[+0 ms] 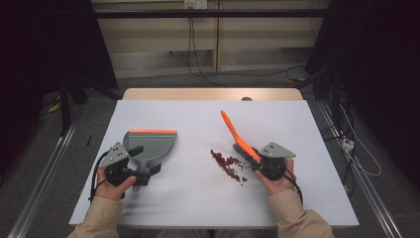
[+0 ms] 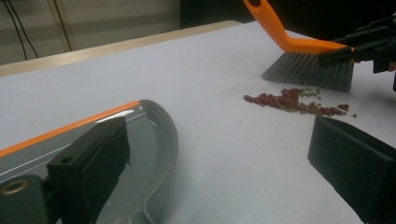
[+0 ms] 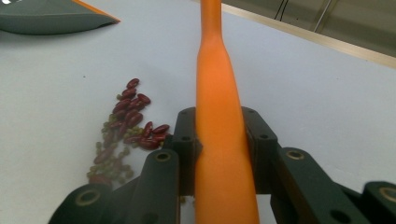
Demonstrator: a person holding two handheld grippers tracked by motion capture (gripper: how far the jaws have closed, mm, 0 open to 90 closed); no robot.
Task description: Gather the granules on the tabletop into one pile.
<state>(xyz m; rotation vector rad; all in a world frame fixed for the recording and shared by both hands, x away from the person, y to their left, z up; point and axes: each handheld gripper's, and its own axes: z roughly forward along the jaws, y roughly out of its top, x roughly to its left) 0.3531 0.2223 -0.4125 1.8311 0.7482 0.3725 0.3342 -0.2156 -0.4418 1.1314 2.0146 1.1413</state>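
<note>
Bench (image 1: 198,198) seen from above, covered by a pale sheet; the person's forearms enter from the near edge. Left gripper (image 1: 130,171), at the near left, holds a grey dustpan (image 1: 153,144) by its handle; the pan lies flat on the bench with its orange lip (image 1: 152,131) turned to the far side; in the left gripper view the fingers (image 2: 91,163) stand well apart, one over the pan's inner surface (image 2: 149,154) and one to the right over bare bench; whether they press on the handle cannot be told from these pictures. Right gripper (image 1: 261,161), at the near right, has its fingers (image 3: 184,140) clamped on either side of the orange handle of a brush (image 1: 237,136); the handle slants up toward the far left, and the grey bristles (image 2: 308,70) rest on the bench. A small heap of red beans (image 1: 225,163) mixed with smaller green ones (image 3: 109,158) lies between dustpan and brush, just left of the bristles and well apart from the pan.
</note>
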